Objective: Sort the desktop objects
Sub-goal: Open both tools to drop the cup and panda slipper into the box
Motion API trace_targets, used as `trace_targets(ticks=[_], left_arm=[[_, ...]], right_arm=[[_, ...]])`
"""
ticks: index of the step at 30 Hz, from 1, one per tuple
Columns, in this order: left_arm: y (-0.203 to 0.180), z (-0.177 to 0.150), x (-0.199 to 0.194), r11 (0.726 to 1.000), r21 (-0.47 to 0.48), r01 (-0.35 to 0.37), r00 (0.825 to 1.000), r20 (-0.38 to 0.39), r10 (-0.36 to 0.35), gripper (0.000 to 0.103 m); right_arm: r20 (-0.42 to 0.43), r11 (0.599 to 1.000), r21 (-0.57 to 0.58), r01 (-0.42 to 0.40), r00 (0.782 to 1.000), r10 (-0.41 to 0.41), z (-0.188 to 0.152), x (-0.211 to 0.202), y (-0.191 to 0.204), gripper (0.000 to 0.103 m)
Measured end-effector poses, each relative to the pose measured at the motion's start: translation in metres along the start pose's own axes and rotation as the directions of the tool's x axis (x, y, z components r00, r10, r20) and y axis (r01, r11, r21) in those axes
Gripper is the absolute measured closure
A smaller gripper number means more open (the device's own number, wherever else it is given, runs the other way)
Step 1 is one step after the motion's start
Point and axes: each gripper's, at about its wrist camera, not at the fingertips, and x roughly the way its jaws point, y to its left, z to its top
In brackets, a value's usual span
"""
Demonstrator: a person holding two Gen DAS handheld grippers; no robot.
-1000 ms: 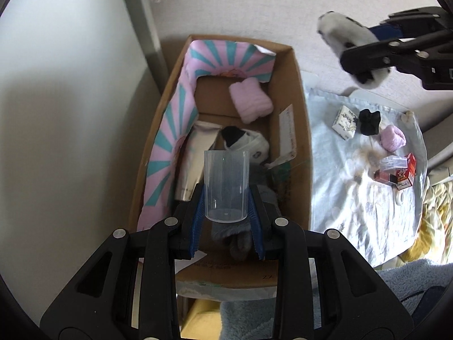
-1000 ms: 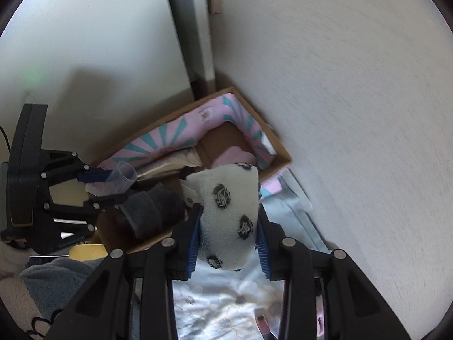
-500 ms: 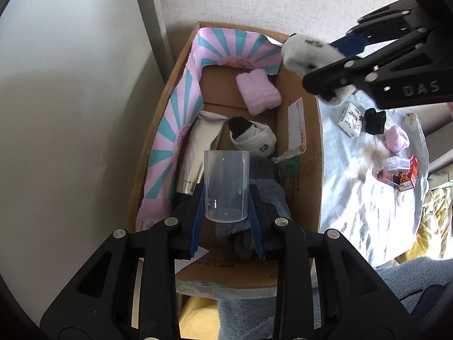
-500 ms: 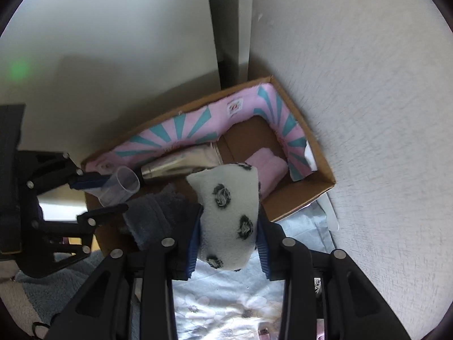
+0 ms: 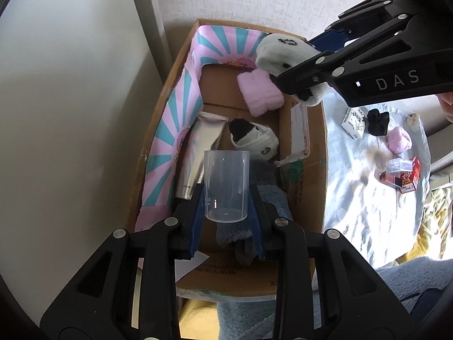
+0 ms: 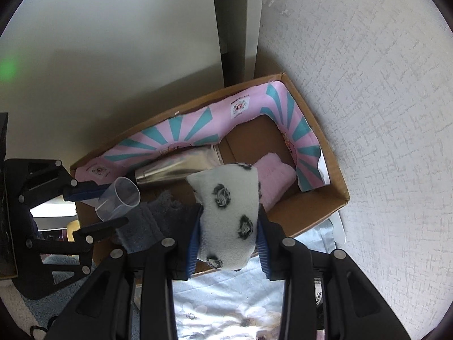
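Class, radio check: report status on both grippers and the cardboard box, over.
Left gripper shut on clear plastic cup, above cardboard box. Right gripper shut on spotted white sock, over box's far end. Nothing blocking the drop.

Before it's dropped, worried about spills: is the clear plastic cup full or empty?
Empty: the clear plastic cup shows the box contents straight through, no liquid.

The cardboard box (image 5: 308,170) stands against the wall, just left of the cloth-covered tabletop (image 5: 354,212). In the box, a folded bag (image 5: 181,119) lines the left and far walls; a tube (image 5: 198,153) lies beside it, a rolled sock (image 5: 254,138) to its right, a folded towel (image 5: 260,90) farther back. The left gripper (image 5: 226,198) holds a cup (image 5: 226,187) over the near end — the right gripper (image 6: 229,226) holds a spotted sock (image 6: 229,215) over the far right corner. On the tabletop, well apart, lie 2 small cartons (image 5: 354,119).
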Motion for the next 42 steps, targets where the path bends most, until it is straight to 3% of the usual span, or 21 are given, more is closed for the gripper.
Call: trace_targets(ticks=[11, 13, 14, 16, 17, 19, 22, 25, 27, 35, 42], left_arm=[[-0.003, 0.004, 0.003, 1.000, 0.018, 0.001, 1.000, -0.001, -0.001, 0.076], [-0.005, 0.007, 0.004, 0.999, 0.027, 0.027, 1.000, 0.002, -0.027, 0.076], [-0.006, 0.008, 0.005, 0.998, 0.026, 0.049, 0.999, -0.010, -0.049, 0.071], [-0.007, 0.009, 0.009, 0.998, 0.023, 0.052, 0.998, -0.042, -0.051, 0.031], [-0.009, 0.009, 0.008, 0.999, 0.028, 0.031, 0.999, -0.034, -0.030, 0.001], [-0.013, 0.007, 0.002, 0.998, 0.058, -0.023, 1.000, 0.020, 0.022, 0.000], [-0.022, 0.006, 0.000, 0.993, 0.109, -0.041, 0.999, 0.023, 0.038, 0.000], [-0.028, 0.005, 0.000, 0.986, 0.139, -0.095, 0.995, 0.033, 0.091, 0.000], [-0.028, 0.004, -0.001, 0.983, 0.152, -0.107, 0.994, 0.037, 0.102, 0.000], [-0.021, 0.006, -0.014, 0.993, 0.107, -0.057, 0.998, 0.048, 0.052, 0.000], [-0.038, 0.014, -0.024, 0.991, 0.125, -0.050, 0.996, 0.080, 0.041, 0.000]], right_arm=[[-0.002, 1.000, -0.007, 0.012, 1.000, -0.012, 0.007, -0.001, 0.001, 0.071], [-0.021, 1.000, -0.015, 0.008, 1.000, -0.008, 0.008, 0.003, 0.000, 0.070], [-0.050, 1.000, -0.027, -0.007, 0.999, 0.005, 0.008, 0.008, 0.001, 0.068], [-0.068, 0.999, -0.048, 0.001, 0.998, -0.004, 0.007, 0.013, 0.003, 0.060], [-0.073, 0.998, -0.062, 0.030, 0.997, -0.035, 0.006, 0.016, 0.004, 0.052], [-0.074, 0.995, -0.070, 0.069, 0.995, -0.074, 0.003, 0.018, 0.004, 0.040], [-0.045, 0.997, -0.057, 0.058, 0.997, -0.060, -0.003, 0.016, 0.000, 0.020], [-0.025, 0.997, -0.044, 0.063, 0.998, -0.065, -0.007, 0.012, -0.004, 0.018], [-0.024, 0.995, -0.036, 0.089, 0.996, -0.090, -0.009, 0.009, -0.007, 0.000], [0.037, 0.992, 0.040, 0.122, 0.992, -0.123, -0.020, -0.018, -0.017, 0.000], [0.081, 0.984, 0.158, 0.082, 0.992, -0.095, -0.056, -0.039, -0.034, 0.000]])
